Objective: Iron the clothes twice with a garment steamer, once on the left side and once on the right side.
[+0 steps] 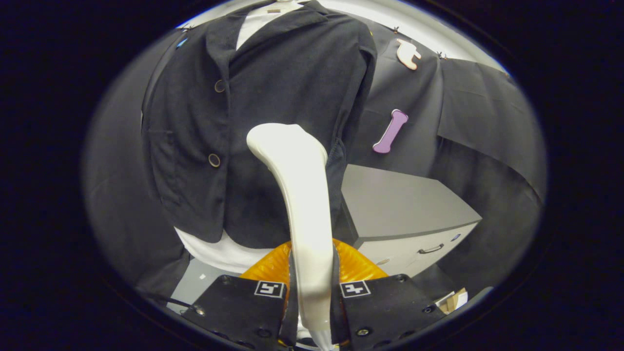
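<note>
Your gripper (312, 287) is clamped on the white handle of the garment steamer (297, 195). Both fingers press on the handle, one on each side, so the hold looks firm. The steamer rises from between the fingers and curves up, and its rounded head sits right up by the lower front of the dark jacket (253, 112). You cannot tell if the head is touching the cloth or is just in front of it.

The jacket hangs over a white shirt (219, 251), with its two round buttons (214, 160) just to one side of the steamer head. The head is on the panel beside the buttons, on the side nearer the grey cabinet (404, 209).

To do this pass well, keep your squeeze steady so the handle does not twist. Hold the head flat to the cloth and close to it. Slide it slowly along that one panel in a straight line. Stay off the buttons, so the head does not catch. Do not push hard, or the jacket may swing away.
</note>
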A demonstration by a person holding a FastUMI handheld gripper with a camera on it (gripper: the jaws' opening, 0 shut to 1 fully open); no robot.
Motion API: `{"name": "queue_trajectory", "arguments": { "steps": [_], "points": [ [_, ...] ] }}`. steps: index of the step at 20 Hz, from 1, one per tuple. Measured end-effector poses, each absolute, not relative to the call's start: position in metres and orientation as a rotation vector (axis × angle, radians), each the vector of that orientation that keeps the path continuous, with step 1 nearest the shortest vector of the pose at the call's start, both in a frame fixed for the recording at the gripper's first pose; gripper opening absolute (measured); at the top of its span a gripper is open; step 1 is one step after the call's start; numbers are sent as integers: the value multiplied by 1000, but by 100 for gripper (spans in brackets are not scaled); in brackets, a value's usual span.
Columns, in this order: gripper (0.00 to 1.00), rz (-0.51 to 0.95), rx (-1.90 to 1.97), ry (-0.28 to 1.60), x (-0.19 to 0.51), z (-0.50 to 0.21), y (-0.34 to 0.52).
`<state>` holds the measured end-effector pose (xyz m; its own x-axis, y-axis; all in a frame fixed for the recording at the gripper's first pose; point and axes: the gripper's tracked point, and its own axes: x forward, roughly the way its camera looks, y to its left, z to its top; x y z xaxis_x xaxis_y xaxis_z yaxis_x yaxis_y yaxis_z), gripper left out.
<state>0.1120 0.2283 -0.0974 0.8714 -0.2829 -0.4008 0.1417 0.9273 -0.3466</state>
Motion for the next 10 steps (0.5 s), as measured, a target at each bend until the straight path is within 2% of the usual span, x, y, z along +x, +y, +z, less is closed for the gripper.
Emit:
{"name": "queue_trajectory", "arguments": {
  "steps": [5, 10],
  "points": [
    [29, -192, -345, 474, 106, -119, 233],
    [28, -201, -310, 588, 92, -162, 225]
  ]
}}
